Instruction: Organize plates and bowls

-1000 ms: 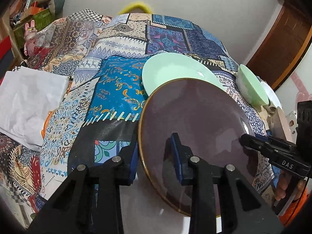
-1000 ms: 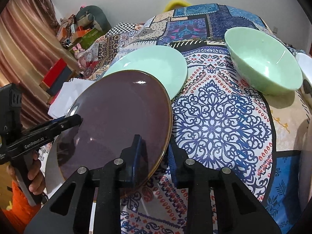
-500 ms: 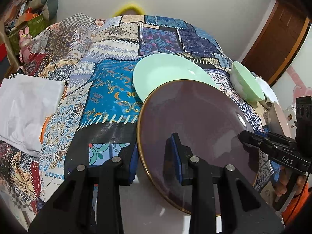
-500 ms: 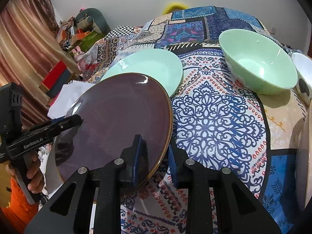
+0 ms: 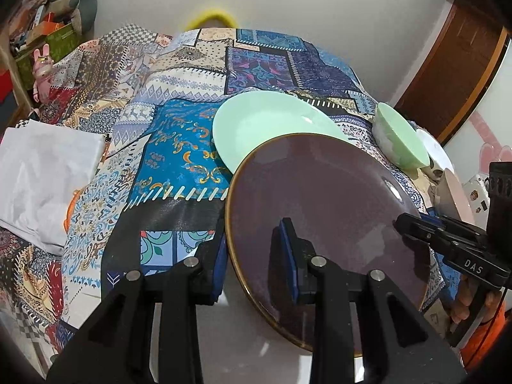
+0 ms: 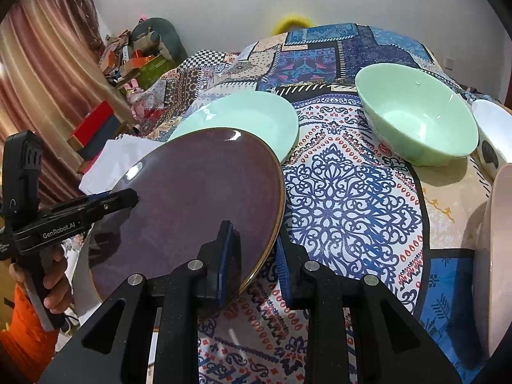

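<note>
A dark purple plate point(image 5: 323, 211) with a gold rim is held up off the patterned cloth by both grippers. My left gripper point(image 5: 254, 249) is shut on its left rim, and my right gripper point(image 6: 252, 252) is shut on its right rim point(image 6: 204, 192). Each gripper shows in the other's view, the right gripper point(image 5: 412, 224) and the left gripper point(image 6: 124, 200). A mint green plate point(image 5: 272, 128) lies flat behind it, also seen in the right wrist view point(image 6: 249, 118). A mint green bowl point(image 6: 416, 124) sits further right.
A white bowl with dark spots point(image 6: 492, 137) and a pale pink dish point(image 6: 496, 256) on edge are at the right. A white folded cloth point(image 5: 41, 179) lies at the left. The patchwork cloth point(image 5: 179, 147) covers the surface.
Both grippers have lifted the purple plate and drawn back a little; the green plate and bowl look further off. The grip is unchanged.
</note>
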{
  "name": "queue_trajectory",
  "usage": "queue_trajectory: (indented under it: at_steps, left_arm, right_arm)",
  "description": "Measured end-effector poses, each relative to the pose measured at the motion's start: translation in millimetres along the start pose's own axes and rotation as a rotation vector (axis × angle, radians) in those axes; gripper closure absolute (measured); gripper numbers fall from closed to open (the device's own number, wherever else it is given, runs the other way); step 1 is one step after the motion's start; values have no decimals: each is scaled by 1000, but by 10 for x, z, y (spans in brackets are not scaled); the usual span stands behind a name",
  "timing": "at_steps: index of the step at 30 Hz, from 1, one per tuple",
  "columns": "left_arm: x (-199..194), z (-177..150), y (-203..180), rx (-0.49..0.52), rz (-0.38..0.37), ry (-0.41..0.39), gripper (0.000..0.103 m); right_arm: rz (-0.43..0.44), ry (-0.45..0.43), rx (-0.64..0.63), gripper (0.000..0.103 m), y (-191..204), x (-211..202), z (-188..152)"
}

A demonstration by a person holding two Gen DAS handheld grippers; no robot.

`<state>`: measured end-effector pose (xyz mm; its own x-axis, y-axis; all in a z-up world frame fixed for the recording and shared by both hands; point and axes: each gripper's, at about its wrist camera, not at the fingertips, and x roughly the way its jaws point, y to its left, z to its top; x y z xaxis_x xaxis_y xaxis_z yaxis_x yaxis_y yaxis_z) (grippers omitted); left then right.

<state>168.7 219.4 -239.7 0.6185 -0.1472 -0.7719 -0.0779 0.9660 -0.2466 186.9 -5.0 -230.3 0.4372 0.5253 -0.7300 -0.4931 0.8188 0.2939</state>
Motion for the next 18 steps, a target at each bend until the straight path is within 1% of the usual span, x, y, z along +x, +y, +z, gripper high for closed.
queue_trajectory:
  at_steps: [10,18]
  left_arm:
    - [-184,-4,-183,18,-14,-23,72]
    - [-354,-4,-433,49,-23,-42,73]
  right_arm:
    - [0,-26,9,80,-32,-192,-26]
    - [-8,-62,10,80,-73,-442,-63]
